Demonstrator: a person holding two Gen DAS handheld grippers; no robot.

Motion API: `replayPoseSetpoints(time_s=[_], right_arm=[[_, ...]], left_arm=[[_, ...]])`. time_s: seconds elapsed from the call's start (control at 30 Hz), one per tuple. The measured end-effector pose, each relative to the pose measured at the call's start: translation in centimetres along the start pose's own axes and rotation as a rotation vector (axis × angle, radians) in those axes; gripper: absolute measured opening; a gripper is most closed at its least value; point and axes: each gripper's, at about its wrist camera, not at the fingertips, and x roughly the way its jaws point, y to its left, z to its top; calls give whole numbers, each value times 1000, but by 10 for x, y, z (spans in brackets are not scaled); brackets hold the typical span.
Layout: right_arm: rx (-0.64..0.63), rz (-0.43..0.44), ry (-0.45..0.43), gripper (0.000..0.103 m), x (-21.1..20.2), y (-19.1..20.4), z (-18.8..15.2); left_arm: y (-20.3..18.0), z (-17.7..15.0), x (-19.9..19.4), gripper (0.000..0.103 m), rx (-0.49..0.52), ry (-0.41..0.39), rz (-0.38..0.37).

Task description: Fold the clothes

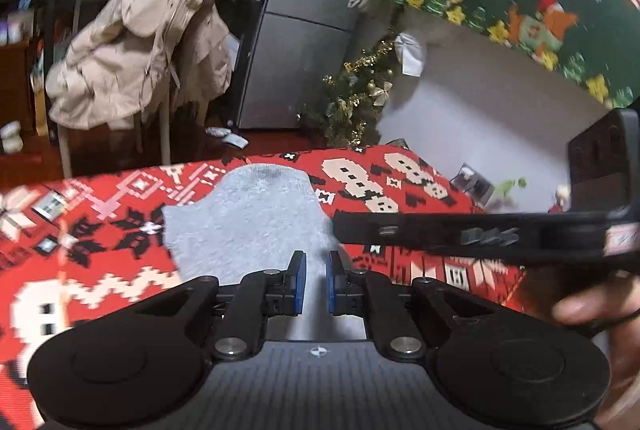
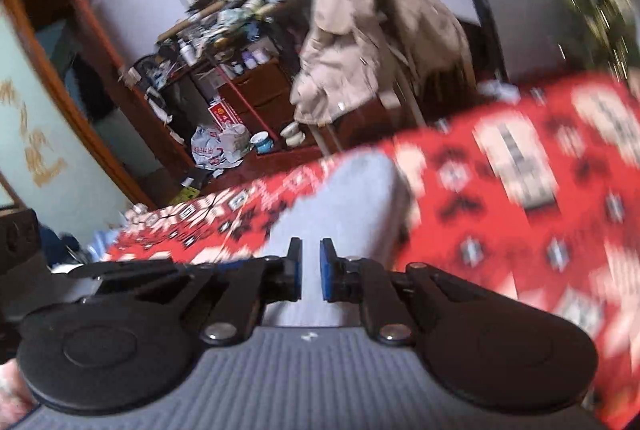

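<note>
The grey cloth (image 1: 256, 214) lies on the red Christmas tablecloth (image 1: 100, 230). Left gripper (image 1: 316, 282) and right gripper (image 2: 310, 270) hover above it, narrowly parted, holding nothing. Risk: pinching the tablecloth along with it.

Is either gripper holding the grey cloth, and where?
Cannot be told: left gripper and right gripper sit over the grey cloth, pads slightly apart.

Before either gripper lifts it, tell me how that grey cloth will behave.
The grey cloth probably flops: it lies flat, following the red patterned cover. Its fuzzy surface suggests decent grip. It looks thin, so likely light.
</note>
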Motion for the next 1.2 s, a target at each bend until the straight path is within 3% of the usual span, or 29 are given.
replayPoseSetpoints(time_s=[0.1,0.17,0.37,0.5,0.8,1.0,1.2], right_arm=[[-30,-42,48,9,25,3,6],[-42,-85,67,9,38,-5,2],[53,-64,58,3,47,-24,1],[46,-71,29,6,56,-27,20],[-2,-170,88,6,94,-48,36],[38,-147,41,7,71,-45,34],[-64,-53,42,10,11,8,-3]], left_arm=[[9,-5,19,9,-36,50,43],[13,-12,22,11,-41,42,41],[11,-12,13,9,-20,25,36],[10,-6,8,9,19,9,34],[32,-16,5,10,-84,34,1],[28,-24,-25,12,-127,-3,-36],[13,-43,-47,12,-91,15,-103]])
